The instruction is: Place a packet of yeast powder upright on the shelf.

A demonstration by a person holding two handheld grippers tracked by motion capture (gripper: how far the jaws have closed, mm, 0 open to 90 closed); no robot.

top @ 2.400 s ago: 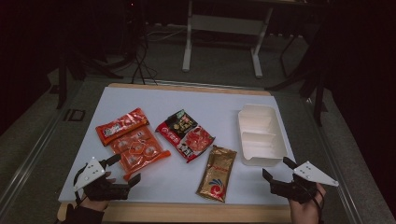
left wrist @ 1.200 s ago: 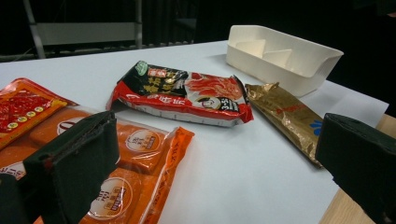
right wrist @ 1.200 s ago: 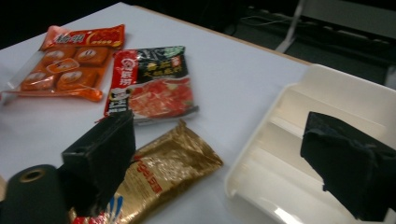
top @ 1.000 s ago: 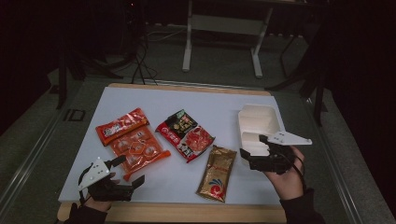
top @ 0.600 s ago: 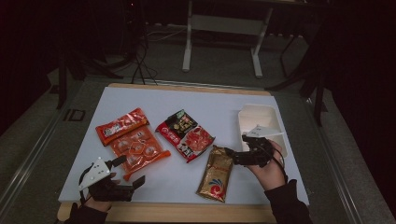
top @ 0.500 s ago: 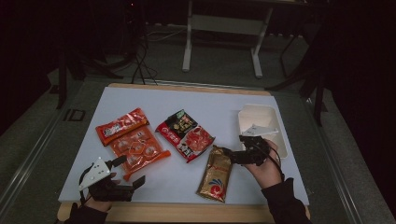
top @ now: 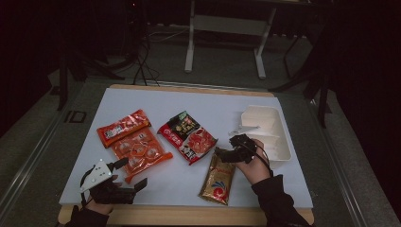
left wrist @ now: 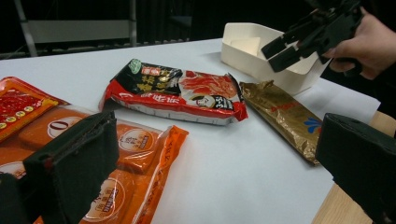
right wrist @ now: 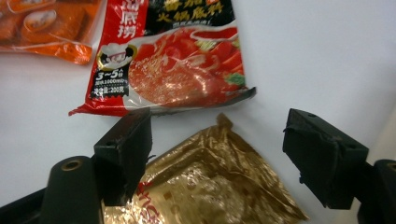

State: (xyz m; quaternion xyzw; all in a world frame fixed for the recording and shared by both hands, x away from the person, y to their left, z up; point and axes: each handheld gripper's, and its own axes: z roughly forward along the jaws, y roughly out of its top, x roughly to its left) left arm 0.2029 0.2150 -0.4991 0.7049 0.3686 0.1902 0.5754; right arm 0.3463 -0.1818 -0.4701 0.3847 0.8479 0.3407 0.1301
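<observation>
A gold foil packet point(top: 218, 178) lies near the table's front, right of centre. My right gripper point(top: 221, 153) hovers over its far end, open. In the right gripper view the packet's top corner point(right wrist: 210, 182) sits between the spread jaws point(right wrist: 219, 135), which have just been closing and do not press on it. A red-and-black soup-base packet point(top: 187, 137) point(right wrist: 177, 70) lies just beyond. My left gripper point(top: 134, 172) rests open at the front left, by an orange snack packet point(top: 138, 151). In the left gripper view its wide jaws point(left wrist: 215, 140) frame the orange packet point(left wrist: 126, 186) and the gold packet point(left wrist: 285, 116).
A white rectangular tray point(top: 279, 142) point(left wrist: 252, 51) stands at the right edge, just behind my right hand. A red-orange packet point(top: 123, 126) lies beyond the orange one. Bare white table surface point(top: 189, 101) stretches across the back. The wooden front edge point(top: 179, 215) is close to both hands.
My right hand has come in from the front right corner, past the white tray, leftward and down to the gold packet's far end. The left gripper has stayed put.
</observation>
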